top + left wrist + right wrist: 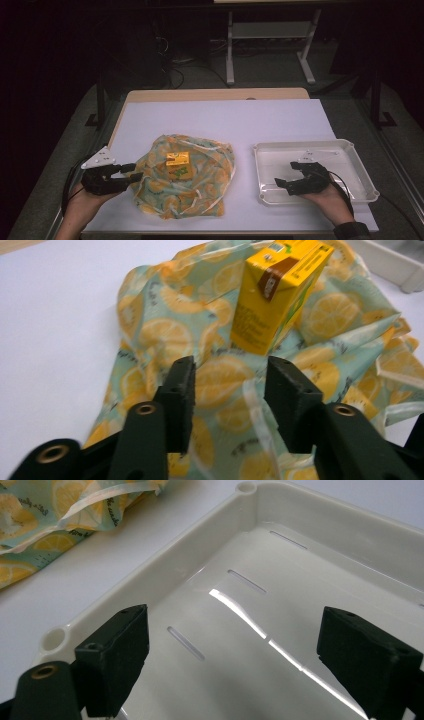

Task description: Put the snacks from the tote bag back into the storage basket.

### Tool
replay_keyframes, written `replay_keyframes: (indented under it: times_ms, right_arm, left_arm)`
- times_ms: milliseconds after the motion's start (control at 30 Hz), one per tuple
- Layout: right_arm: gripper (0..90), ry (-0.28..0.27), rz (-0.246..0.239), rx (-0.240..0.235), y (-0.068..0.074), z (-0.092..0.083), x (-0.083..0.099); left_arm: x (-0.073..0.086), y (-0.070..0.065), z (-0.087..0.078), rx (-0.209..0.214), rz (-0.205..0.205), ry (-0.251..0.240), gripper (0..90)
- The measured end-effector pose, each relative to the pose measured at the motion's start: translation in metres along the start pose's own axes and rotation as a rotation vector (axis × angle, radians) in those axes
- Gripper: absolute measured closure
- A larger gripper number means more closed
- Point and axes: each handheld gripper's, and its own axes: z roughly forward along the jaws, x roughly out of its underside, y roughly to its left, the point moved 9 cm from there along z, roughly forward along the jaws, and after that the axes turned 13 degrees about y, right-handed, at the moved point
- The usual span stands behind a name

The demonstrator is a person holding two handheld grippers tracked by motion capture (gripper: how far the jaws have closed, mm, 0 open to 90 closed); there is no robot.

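A cloth printed with lemon slices (200,185) lies crumpled on the white table cover (225,120). On its middle stands a small yellow juice carton (177,159). My left gripper (131,172) hovers at the cloth's left edge. In the left gripper view its jaws (230,390) stand apart over the cloth (165,335), with the carton (280,290) upright just beyond them and the pads pressing on nothing. My right gripper (286,173) rests open over the near left part of a white tray (345,145). In the right gripper view nothing lies between its jaws (235,650).
The tray's wall (165,575) and slotted floor lie under the right jaws, and a corner of the cloth (45,520) is off to its left. The table's wooden far edge (215,94) meets a dark floor with a white frame (270,30) behind.
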Motion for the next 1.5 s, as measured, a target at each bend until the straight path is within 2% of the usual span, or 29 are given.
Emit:
replay_keyframes:
  times_ms: [100, 167, 333, 367, 500, 833, 1167, 1500]
  right_arm:
    - [13.5, 0.001, -0.005, -0.002, 0.0, 0.0, 0.0]
    - [13.6, 0.002, -0.004, -0.002, 0.001, 0.0, 0.0]
    - [13.6, 0.002, 0.005, -0.005, 0.001, 0.0, 0.0]
    - [13.6, 0.001, 0.003, -0.005, 0.001, 0.0, 0.0]
    - [13.7, 0.005, -0.006, 0.001, 0.001, 0.001, 0.0]
    - [13.8, 0.007, 0.004, -0.001, 0.001, 0.001, 0.001]
    - [13.8, 0.008, -0.007, 0.004, 0.001, 0.0, 0.001]
    - [13.8, 0.009, -0.012, 0.009, 0.002, 0.001, 0.002]
  left_arm:
    - [-0.004, -0.003, 0.003, 0.01, 0.015, 0.007, 60.1]
    - [-0.009, -0.006, 0.007, 0.014, 0.03, 0.018, 66.0]
    - [-0.015, -0.011, 0.011, 0.031, 0.032, 0.015, 77.7]
    - [-0.019, -0.012, 0.012, 0.034, 0.046, 0.017, 80.0]
    - [-0.025, -0.015, 0.015, 0.043, 0.061, 0.019, 89.1]
    - [-0.038, -0.019, 0.028, 0.05, 0.073, 0.02, 89.7]
    - [-0.032, -0.021, 0.044, 0.056, 0.086, 0.059, 89.7]
    - [-0.031, -0.023, 0.053, 0.052, 0.096, 0.072, 89.6]
